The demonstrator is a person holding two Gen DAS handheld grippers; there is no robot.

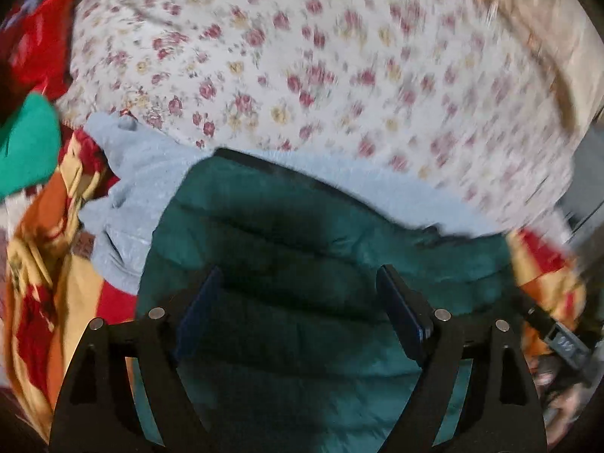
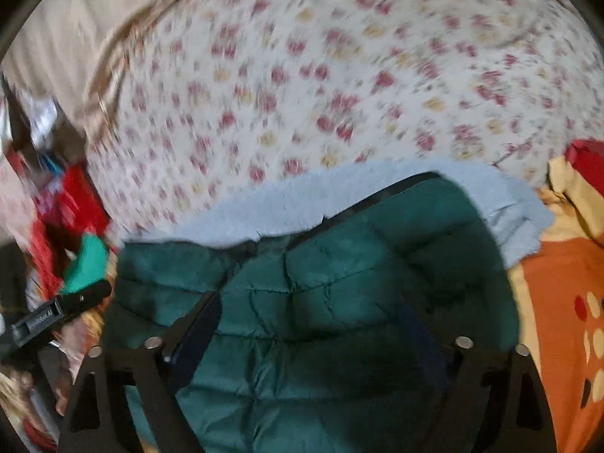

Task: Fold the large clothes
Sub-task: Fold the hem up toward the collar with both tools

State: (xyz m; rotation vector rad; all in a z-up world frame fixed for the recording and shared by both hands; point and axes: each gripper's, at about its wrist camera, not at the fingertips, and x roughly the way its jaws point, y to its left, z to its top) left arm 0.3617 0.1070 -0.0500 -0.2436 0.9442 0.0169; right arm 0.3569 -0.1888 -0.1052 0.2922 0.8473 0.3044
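The green quilted jacket fills the lower centre of both views, lying on a pale blue fleece over a flowered sheet; its black zipper edge runs left to right. The left gripper and right gripper stand wide open above it, holding nothing. Only the right wrist view shows an orange dotted cloth at right.

A bed under a floral sheet carries a light blue fleece with a green quilted jacket on it.
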